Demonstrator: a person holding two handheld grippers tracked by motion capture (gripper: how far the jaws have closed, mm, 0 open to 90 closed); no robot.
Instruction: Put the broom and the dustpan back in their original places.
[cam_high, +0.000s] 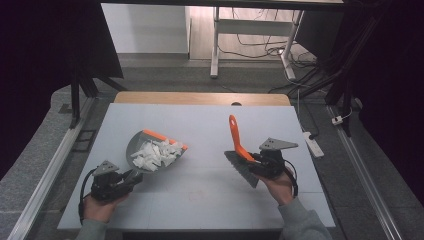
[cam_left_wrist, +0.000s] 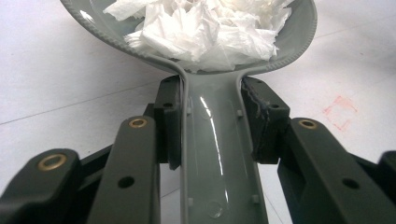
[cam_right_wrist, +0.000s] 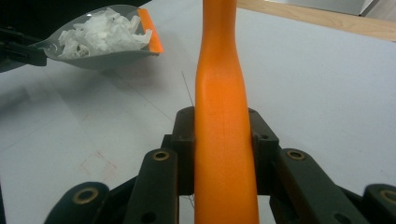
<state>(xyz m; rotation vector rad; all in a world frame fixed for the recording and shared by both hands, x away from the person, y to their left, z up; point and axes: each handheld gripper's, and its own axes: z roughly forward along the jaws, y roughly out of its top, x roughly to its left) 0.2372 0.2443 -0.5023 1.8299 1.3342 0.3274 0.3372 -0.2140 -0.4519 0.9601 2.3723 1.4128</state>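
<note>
Pale grey rectangular table (cam_high: 200, 125) with a smooth matte top and a wooden strip along its far edge; dark carpet around it. Beyond the far edge stand a white metal desk frame (cam_high: 216, 45) and a tangle of black cables (cam_high: 260, 47) on the floor. A white power strip (cam_high: 313, 144) lies on the floor just off the table's right side. Nothing lies on the table between the two tools.

Grey plastic dustpan with an orange front lip (cam_high: 150, 150) sits on the left half of the table, its round pan heaped with crumpled white paper scraps (cam_high: 156, 153). The left gripper (cam_left_wrist: 211, 119) is clenched on the dustpan's glossy grey handle, jaws pressed to both sides of it just behind the pan.

On the right half, a hand brush with a smooth orange handle and dark grey bristles (cam_high: 240, 155) is tilted, its handle pointing up and away and its bristle end low, near the table. The right gripper (cam_right_wrist: 223, 140) clamps the orange handle between its jaws. Faint red square marks (cam_left_wrist: 342, 111) show on the tabletop. No readable writing anywhere.
</note>
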